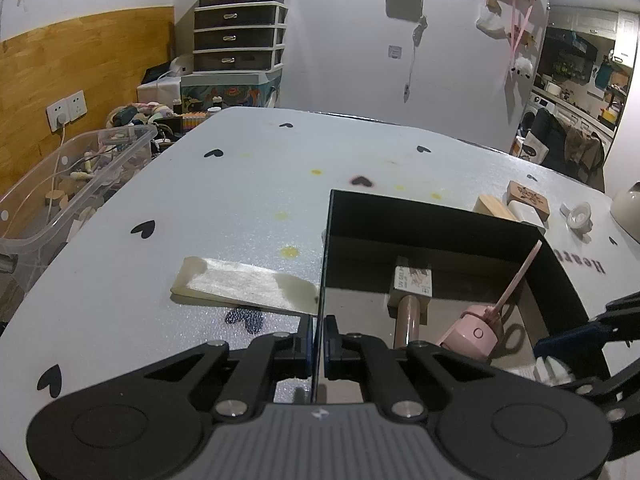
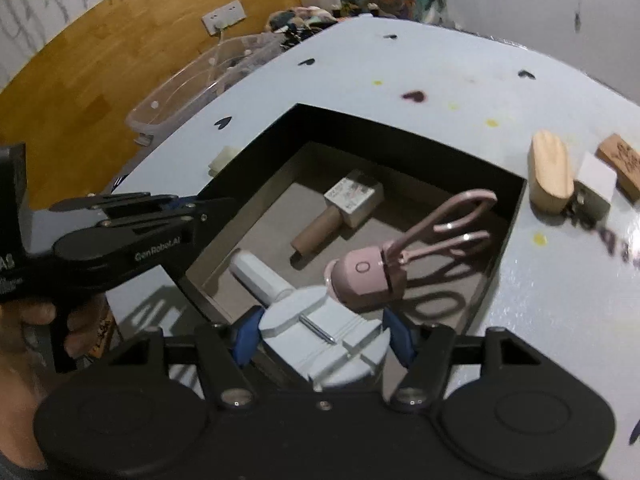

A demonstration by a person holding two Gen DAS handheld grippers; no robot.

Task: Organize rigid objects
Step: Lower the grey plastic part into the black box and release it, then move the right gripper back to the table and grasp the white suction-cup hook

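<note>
A black box [image 2: 400, 136] sits open on the pale table [image 1: 240, 208], and everything else is easiest placed from it. The left gripper [image 1: 318, 344] is clenched on the box's near-left wall, a jaw on each side of the thin edge. The right gripper [image 2: 320, 340] hangs over the box's near edge with a pale blue-grey tool [image 2: 324, 332] between its blue pads [image 2: 244, 340]; the picture is blurred there, so I cannot tell whether the pads press on it. Inside the box lie a brown tube with a labelled cap [image 2: 340, 212], a white cylinder [image 2: 260, 276] and a pink device with a looped handle [image 2: 372, 276]. Just outside the box's far-right corner are a wooden block [image 2: 550, 172], a white block [image 2: 596, 180] and a printed wooden stamp [image 2: 624, 164]. Against its left wall lies a flat translucent pad [image 1: 240, 284].
</note>
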